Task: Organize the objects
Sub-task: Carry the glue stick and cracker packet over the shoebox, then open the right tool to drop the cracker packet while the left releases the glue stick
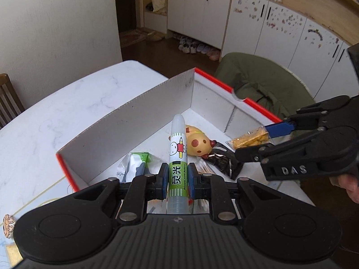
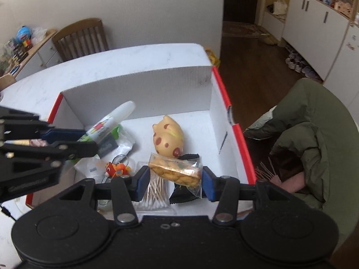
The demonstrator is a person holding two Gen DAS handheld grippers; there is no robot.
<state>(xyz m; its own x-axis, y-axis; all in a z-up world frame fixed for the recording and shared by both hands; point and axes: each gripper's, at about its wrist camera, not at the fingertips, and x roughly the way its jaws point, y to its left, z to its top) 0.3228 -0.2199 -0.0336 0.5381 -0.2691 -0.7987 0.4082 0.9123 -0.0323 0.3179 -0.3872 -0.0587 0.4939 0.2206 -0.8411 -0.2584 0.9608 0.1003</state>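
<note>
My left gripper [image 1: 178, 177] is shut on a green-and-white highlighter pen [image 1: 178, 157], held over the near end of the white box with red rim [image 1: 143, 109]. It also shows in the right wrist view [image 2: 74, 140] with the pen [image 2: 112, 118]. My right gripper [image 2: 175, 177] is shut on a clear packet of golden snacks [image 2: 175, 170] above the box [image 2: 157, 89]; it shows in the left wrist view [image 1: 267, 139] with the packet [image 1: 249, 140]. In the box lie a yellow spotted toy [image 2: 168, 136], a dark wrapper [image 1: 222, 159], cotton swabs [image 2: 154, 192] and an orange keychain [image 2: 116, 168].
The box sits on a white marble table [image 1: 56, 116]. A green jacket on a chair [image 2: 314, 134] is right of the box. A wooden chair [image 2: 80, 38] stands behind the table. White cabinets [image 1: 269, 22] line the far wall.
</note>
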